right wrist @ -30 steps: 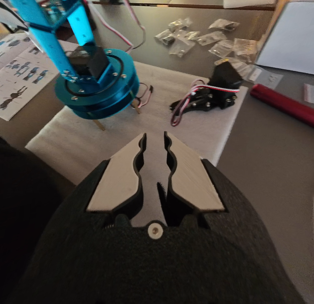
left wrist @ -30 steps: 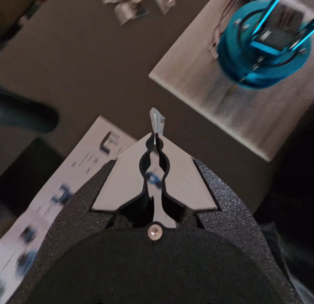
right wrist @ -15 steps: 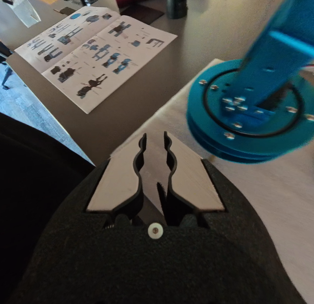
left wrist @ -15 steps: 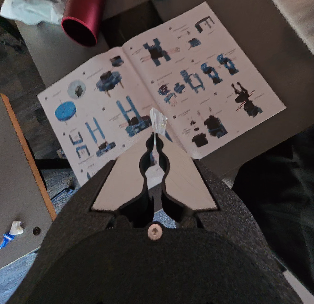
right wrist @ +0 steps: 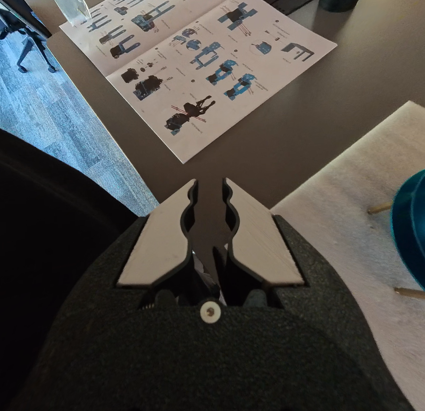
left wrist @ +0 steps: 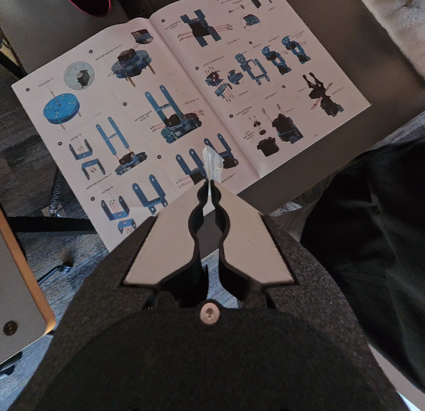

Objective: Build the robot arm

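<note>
Bag (left wrist: 212, 164), small clear plastic, contents indiscernible, clamped in left hand-held gripper (left wrist: 208, 184) above booklet (left wrist: 161, 82); right hand-held gripper (right wrist: 210, 183) apart, empty.

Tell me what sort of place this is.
Likely an office or lab bench set up for building a kit. An open assembly booklet with part diagrams lies on a grey table, a blue round base stands on a white mat, and an office chair's wheeled base sits on carpet.

Dim room. Daylight falls on the open white instruction booklet (left wrist: 190, 96), sharp and evenly lit in my left view; my right view softens toward its edges, blurring the round blue metal base (right wrist: 411, 234) right of the booklet.
</note>
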A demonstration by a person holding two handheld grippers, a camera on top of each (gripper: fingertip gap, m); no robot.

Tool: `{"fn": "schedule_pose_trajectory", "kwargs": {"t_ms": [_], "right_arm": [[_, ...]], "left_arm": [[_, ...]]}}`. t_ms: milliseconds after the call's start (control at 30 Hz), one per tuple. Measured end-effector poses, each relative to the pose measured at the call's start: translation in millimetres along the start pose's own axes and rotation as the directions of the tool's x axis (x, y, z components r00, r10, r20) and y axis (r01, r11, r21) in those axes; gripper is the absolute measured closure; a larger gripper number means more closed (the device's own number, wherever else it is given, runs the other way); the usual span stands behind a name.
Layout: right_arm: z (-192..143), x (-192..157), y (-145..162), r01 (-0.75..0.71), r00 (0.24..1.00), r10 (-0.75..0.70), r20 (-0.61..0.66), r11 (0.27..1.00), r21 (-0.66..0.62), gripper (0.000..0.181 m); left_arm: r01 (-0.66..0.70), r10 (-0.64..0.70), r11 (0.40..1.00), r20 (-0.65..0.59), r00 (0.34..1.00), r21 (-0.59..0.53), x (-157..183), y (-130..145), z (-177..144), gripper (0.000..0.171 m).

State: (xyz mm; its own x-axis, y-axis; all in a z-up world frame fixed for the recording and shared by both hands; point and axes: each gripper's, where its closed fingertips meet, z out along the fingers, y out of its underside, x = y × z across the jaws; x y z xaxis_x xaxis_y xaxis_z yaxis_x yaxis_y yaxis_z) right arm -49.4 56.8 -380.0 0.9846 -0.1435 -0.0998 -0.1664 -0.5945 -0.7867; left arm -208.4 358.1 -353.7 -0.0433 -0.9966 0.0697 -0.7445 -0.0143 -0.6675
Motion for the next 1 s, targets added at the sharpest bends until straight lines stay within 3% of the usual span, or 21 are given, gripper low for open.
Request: {"fn": "schedule_pose_trajectory", "kwargs": {"t_ms": [167,300,500,733,833,1000], "right_arm": [[3.5,-8.5,-1.9,0.015,1.000,-0.015,-0.007,1.000,-0.008,0.162],[1.8,-10.9,-1.5,-0.004,1.000,0.004,-0.010,1.000,0.002,0.162],[-7.3,-16.3,-9.8,-0.069,0.997,0.068,0.018,0.996,0.059,0.161],[-35.3,-5.1,-21.4,-0.213,0.976,0.202,0.076,0.959,0.188,0.161],[-48.0,5.5,-14.2,-0.254,0.966,0.238,0.104,0.949,0.189,0.159],[-74.5,30.7,1.2,-0.205,0.978,0.196,0.065,0.958,0.201,0.158]], "left_arm": [[-0.009,0.010,1.000,-0.073,0.997,0.011,12.2,-2.4,6.5,0.171],[-0.062,0.074,0.996,-0.196,0.978,0.067,44.2,-20.7,18.9,0.171],[-0.162,0.251,0.960,-0.450,0.857,0.227,145.9,-72.3,53.0,0.171],[-0.303,0.482,0.869,-0.530,0.698,0.391,263.0,-111.6,100.0,0.171],[-0.312,0.493,0.866,-0.561,0.665,0.392,294.8,-124.6,115.9,0.171],[-0.309,0.484,0.875,-0.647,0.590,0.373,339.0,-136.4,123.0,0.171]]}}
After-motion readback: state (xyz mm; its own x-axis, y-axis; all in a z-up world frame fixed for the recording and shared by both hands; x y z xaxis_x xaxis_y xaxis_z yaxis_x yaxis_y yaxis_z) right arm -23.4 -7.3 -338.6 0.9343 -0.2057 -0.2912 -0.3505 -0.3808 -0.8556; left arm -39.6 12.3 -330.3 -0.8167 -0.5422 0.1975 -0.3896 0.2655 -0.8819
